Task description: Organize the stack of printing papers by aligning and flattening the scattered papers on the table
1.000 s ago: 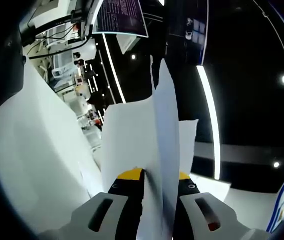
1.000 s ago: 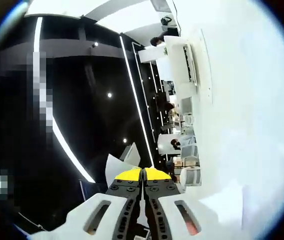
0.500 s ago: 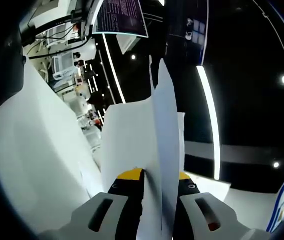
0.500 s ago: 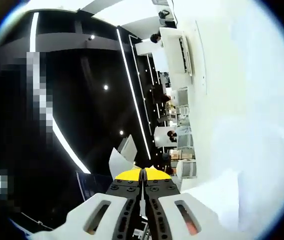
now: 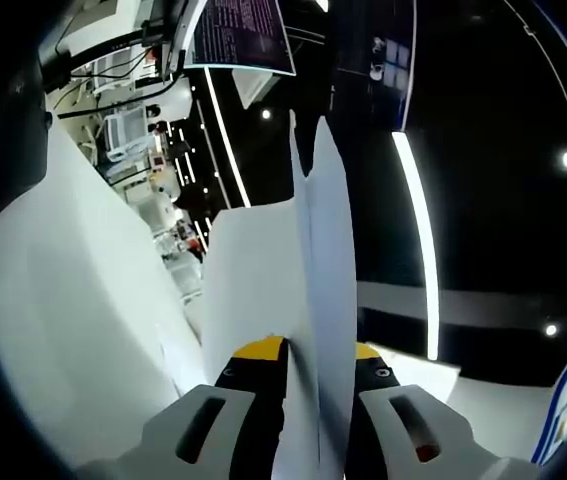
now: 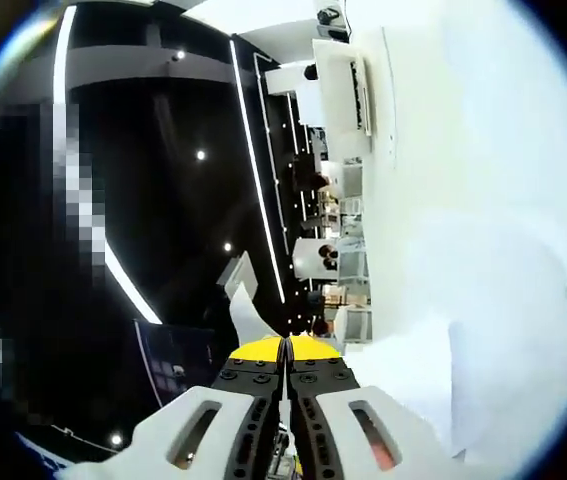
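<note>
In the left gripper view a stack of white printing papers (image 5: 308, 300) stands edge-on between my jaws and rises well past the yellow tips. My left gripper (image 5: 308, 352) is shut on it. The white table (image 5: 73, 330) runs along the left side of this rolled view. In the right gripper view my right gripper (image 6: 284, 346) has its jaws pressed together. A thin white paper corner (image 6: 244, 312) pokes out just beyond its tips, so it looks pinched there. More white paper (image 6: 413, 375) lies low on the right against the white table (image 6: 493, 230).
Beyond the papers the room is dark, with long light strips (image 5: 415, 240). A screen (image 5: 243, 30) hangs at the top of the left gripper view. White desks and equipment (image 6: 338, 90) stand far off in the right gripper view.
In the left gripper view the sheet that stuck out to the right of the stack has slid behind it. The right gripper view has tilted, and its jaws have stayed shut.
</note>
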### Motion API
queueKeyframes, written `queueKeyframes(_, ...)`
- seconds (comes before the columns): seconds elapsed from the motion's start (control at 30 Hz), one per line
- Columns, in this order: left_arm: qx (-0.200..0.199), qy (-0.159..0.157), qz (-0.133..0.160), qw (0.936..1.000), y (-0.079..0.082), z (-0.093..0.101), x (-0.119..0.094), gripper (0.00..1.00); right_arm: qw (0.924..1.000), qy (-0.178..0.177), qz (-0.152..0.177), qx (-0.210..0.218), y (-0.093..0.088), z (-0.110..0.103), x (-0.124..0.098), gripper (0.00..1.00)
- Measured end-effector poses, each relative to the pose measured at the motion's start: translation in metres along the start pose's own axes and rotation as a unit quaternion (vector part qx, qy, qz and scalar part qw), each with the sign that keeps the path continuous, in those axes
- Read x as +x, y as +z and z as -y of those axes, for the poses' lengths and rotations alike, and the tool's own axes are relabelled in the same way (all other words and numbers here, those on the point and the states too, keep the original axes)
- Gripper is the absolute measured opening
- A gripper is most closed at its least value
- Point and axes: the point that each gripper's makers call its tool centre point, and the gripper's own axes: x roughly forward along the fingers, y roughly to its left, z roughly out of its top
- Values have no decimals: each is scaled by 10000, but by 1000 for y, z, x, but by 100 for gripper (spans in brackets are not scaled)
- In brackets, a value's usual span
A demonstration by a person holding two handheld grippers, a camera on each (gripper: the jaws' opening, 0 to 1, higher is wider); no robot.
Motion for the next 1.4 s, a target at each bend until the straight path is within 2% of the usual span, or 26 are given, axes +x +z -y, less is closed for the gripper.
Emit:
queueKeyframes(0.8, 1, 7, 18, 10000, 2, -1, 0, 19, 9993, -334, -145, -102, -17, 29, -21, 0)
queueKeyframes(1.4, 26, -24, 27, 10000, 2, -1, 0, 19, 9987, -436, -235, -115, -23, 38, -25, 0)
